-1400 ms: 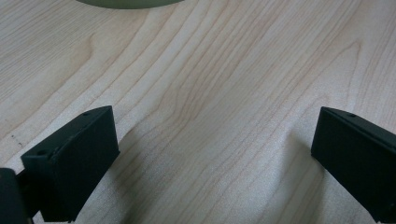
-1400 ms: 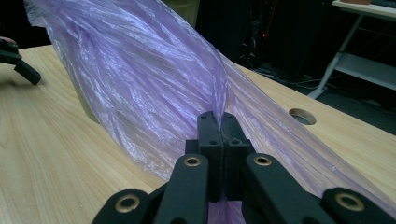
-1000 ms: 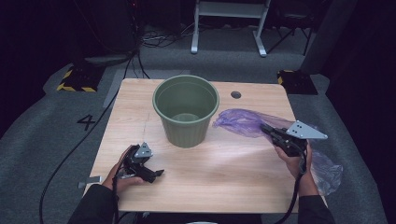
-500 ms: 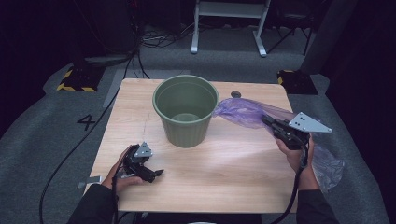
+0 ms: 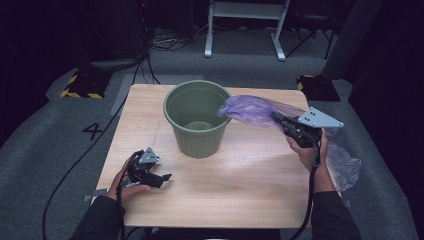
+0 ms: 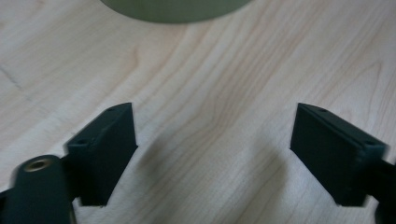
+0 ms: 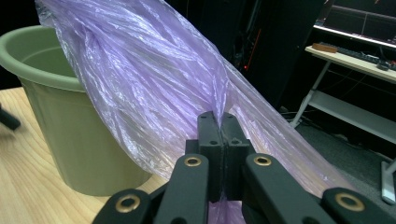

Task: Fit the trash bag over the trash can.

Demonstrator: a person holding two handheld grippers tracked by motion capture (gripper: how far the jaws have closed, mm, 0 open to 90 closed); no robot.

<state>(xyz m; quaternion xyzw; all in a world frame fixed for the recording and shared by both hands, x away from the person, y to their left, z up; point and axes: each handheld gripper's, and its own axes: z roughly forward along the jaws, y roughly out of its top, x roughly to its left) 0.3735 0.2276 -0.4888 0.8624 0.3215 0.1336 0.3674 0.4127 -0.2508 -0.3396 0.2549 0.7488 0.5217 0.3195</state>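
Note:
A green plastic bin (image 5: 196,120) stands upright in the middle of the wooden table (image 5: 240,185). My right gripper (image 5: 281,120) is held above the table's right side, shut on a thin purple plastic bag (image 5: 250,110) whose free end reaches the bin's right rim. In the right gripper view the bag (image 7: 154,79) fans up from the closed jaws beside the bin (image 7: 60,121). The bag's tail (image 5: 345,167) hangs off the table's right edge. My left gripper (image 5: 162,178) rests low on the table's front left, open and holding nothing; its fingers (image 6: 105,149) frame bare wood.
Grey carpet surrounds the table, with a "4" mark (image 5: 93,131) at left. Black-and-yellow blocks (image 5: 80,86) sit by the far corners. A white stand's legs (image 5: 245,30) and cables lie behind. A desk with a keyboard (image 7: 355,53) appears in the right gripper view.
My right gripper has lifted and carried the purple bag left toward the bin, so its free end now meets the rim. The left gripper has stayed put.

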